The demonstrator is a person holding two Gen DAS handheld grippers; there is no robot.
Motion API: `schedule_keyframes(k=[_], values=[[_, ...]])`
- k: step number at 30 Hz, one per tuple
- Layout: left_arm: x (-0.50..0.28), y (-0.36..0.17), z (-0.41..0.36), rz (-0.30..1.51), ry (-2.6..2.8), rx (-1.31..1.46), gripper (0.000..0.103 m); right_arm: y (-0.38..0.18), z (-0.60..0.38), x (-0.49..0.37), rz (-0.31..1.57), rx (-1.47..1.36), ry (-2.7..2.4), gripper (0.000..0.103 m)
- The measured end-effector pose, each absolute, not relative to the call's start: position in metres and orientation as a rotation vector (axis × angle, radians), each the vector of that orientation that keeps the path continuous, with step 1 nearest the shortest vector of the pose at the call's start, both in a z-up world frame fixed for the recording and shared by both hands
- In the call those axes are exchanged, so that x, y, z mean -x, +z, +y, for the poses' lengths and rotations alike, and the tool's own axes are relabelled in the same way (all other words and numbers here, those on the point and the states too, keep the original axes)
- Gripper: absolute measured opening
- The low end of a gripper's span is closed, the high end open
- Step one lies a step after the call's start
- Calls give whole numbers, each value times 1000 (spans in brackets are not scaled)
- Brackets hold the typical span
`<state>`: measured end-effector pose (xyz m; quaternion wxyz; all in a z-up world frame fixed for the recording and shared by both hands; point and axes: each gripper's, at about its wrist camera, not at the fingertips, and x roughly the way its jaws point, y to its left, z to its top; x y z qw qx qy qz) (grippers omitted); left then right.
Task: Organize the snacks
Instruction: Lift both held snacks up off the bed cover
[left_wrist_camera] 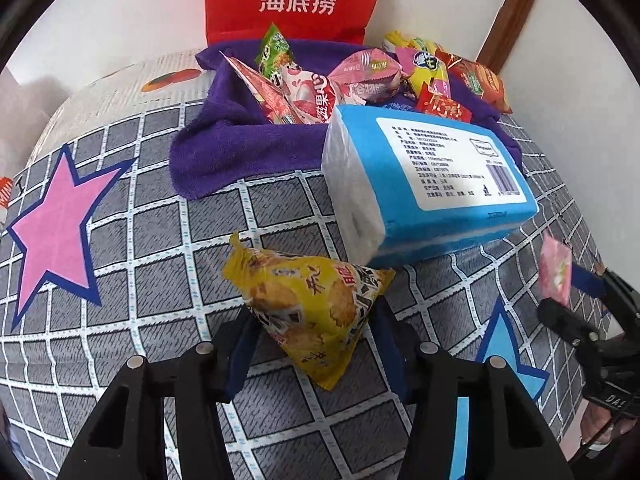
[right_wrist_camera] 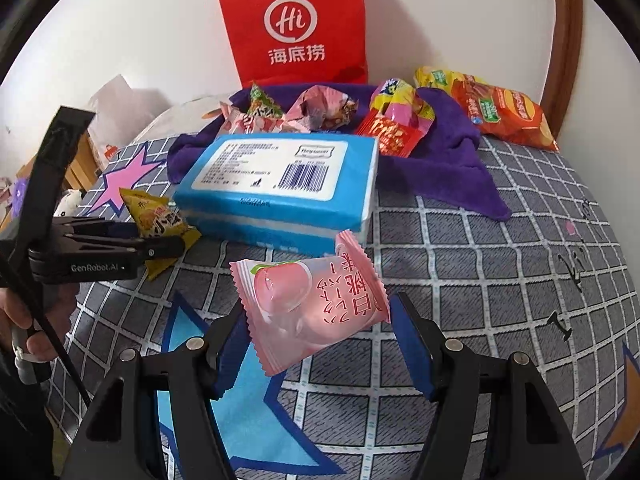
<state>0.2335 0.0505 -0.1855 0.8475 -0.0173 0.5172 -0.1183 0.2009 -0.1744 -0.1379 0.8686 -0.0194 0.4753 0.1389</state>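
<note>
Down between the fingers of the left gripper sits a yellow triangular snack pack, its far corner nearly against the blue tissue pack. Both blue pads press its sides, so I take it as gripped; it looks low over the checked bedspread, but whether it rests there or is lifted I cannot tell. Farther off, the purple towel carries a heap of wrapped snacks below the red paper bag, which I would guess is the gathering spot. At the right edge a pink packet shows in the other gripper, mostly cut off by the frame.

Over on the right wrist view, the right gripper holds the pink peach jelly packet, tilted and apparently clear of the cover. The left pad touches its crimped edge; the right pad seems to meet the other corner, though the contact is hard to make out. At left, the left gripper appears side-on with the yellow pack in it, a hand partly visible below. An orange chip bag lies far right, half off the towel. Print on most wrappers is too small to read.
</note>
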Motion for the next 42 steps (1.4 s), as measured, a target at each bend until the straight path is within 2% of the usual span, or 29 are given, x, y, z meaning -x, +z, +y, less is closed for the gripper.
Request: schedule_keyframes(k=[15, 26, 42], values=[[-191, -150, 49, 1022, -280, 62, 51, -116, -168, -180, 985, 47, 275, 67], [-159, -122, 39, 985, -315, 65, 51, -79, -170, -161, 937, 37, 245, 67], [-142, -55, 34, 866, -315, 46, 51, -15, -183, -163, 847, 3, 174, 67]])
